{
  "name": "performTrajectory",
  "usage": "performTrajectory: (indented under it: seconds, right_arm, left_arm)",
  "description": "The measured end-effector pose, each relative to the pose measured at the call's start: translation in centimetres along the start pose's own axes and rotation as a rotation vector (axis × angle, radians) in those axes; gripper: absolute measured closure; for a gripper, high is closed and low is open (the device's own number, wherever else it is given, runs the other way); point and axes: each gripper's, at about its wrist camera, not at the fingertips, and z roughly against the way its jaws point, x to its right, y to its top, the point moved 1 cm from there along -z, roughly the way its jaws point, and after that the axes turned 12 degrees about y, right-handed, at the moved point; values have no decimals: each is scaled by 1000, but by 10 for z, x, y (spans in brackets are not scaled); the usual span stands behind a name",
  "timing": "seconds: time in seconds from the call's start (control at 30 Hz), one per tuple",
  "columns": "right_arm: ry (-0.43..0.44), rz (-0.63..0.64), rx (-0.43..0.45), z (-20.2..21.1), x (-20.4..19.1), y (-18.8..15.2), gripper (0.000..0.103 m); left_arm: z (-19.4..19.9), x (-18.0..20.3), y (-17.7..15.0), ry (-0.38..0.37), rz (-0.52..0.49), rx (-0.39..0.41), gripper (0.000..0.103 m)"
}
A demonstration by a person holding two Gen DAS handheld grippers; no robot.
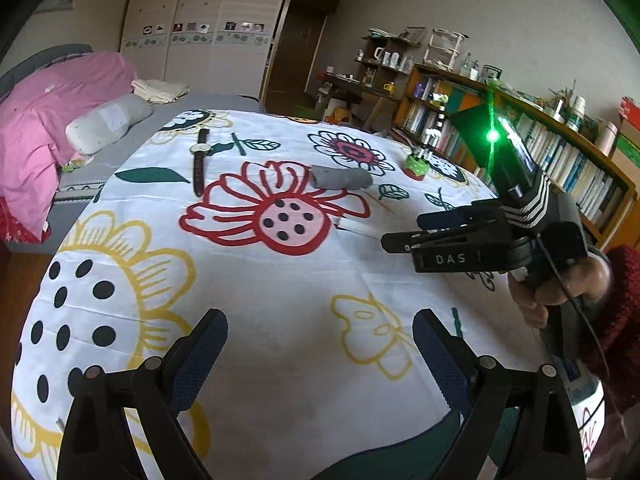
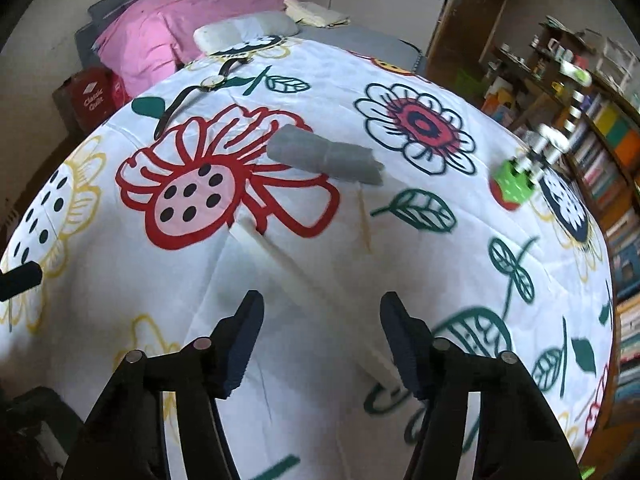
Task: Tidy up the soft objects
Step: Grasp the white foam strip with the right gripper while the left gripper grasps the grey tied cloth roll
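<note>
My left tongs (image 1: 320, 344) stand wide apart with nothing between them, low in the left wrist view above the flowered surface (image 1: 280, 300). My right tongs (image 2: 322, 332) are also parted and gripping nothing; in the right wrist view a long white stick (image 2: 304, 280) lies on the cloth and runs down between their tips toward the right finger. Whether it touches that finger I cannot tell. The rolled grey cloth (image 2: 326, 156) lies above centre, beside the red flower print. A wristwatch (image 2: 208, 82) lies at upper left, a green-and-red toy (image 2: 510, 188) at right.
</note>
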Motion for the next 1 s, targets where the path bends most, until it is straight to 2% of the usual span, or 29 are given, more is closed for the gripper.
performTrajectory:
  seconds: [0.2,0.27,0.33,0.47,0.67,1.0]
  right_arm:
    - [4,54,-24,-15,-11,4,60]
    - [9,57,-26,-16,-14,5,75]
    - [21,50,-33,-17,-18,5,81]
    - [29,34,-40,-16,-21,3,88]
    - [105,-68,-30,-3,-10,-5,92]
    - [190,-164,49,34,0,-20,94]
  left_arm:
    - [-5,-7,2,3,20,-10,7]
    - [-6,-7,2,5,21,-13,7]
    - [-5,-8,3,6,21,-13,7]
    - [-4,-8,5,11,18,-8,7]
    - [-6,-6,11,22,10,-4,7]
    - [-6,4,21,27,-28,12,7]
